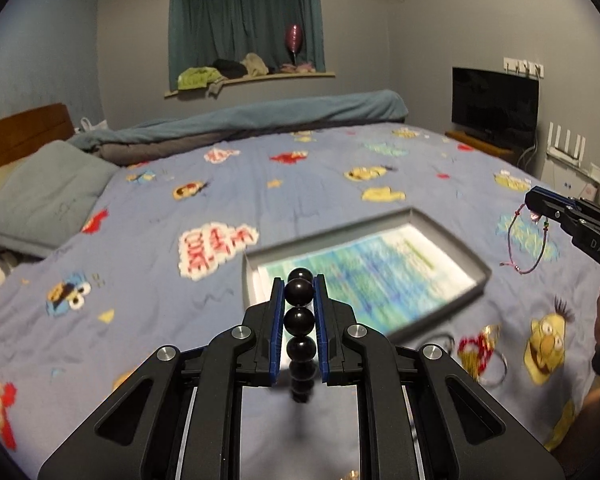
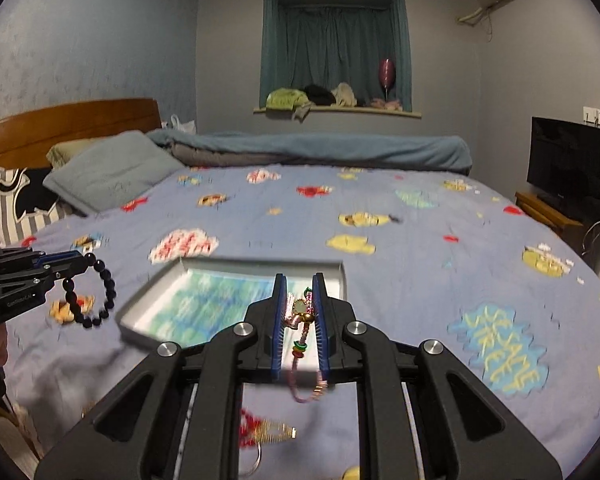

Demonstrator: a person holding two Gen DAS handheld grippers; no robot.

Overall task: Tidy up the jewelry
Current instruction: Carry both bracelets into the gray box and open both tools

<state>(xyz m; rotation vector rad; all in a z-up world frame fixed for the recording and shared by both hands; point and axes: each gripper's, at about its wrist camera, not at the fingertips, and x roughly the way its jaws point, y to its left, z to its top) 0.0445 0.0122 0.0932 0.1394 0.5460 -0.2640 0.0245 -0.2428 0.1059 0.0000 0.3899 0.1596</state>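
Right now I have both hand-held grippers loaded and raised over the bed, so the risks are all about dropping or tangling. My left hand-held gripper is closed down on the black bead bracelet, the pads pinching a single round bead near the tips while the rest of the loop hangs free below, as the right wrist view shows. A sphere between two flat pads is a poor hold, I judge; any jolt could let it roll out and the bracelet would fall onto the sheet short of the tray.

My right hand-held gripper is nipped onto the pink cord bracelet, gripping it at the charm and small beads, with the thin loop dangling beneath the fingers. That cord is light and floppy; it could swing and snag on the gripper's own linkage, or cling to a pad when I let go.

The tray lies on the bed just beyond both tools, its printed liner blurred in both views, which tells me the cameras are in motion. The mattress is soft, so pressing a gripper on the tray rim could tip it. If I release both pieces together, the cord could loop around the beads and undo the sorting. More jewellery, gold-coloured, lies on the sheet on the near side, and a low pass could drag it
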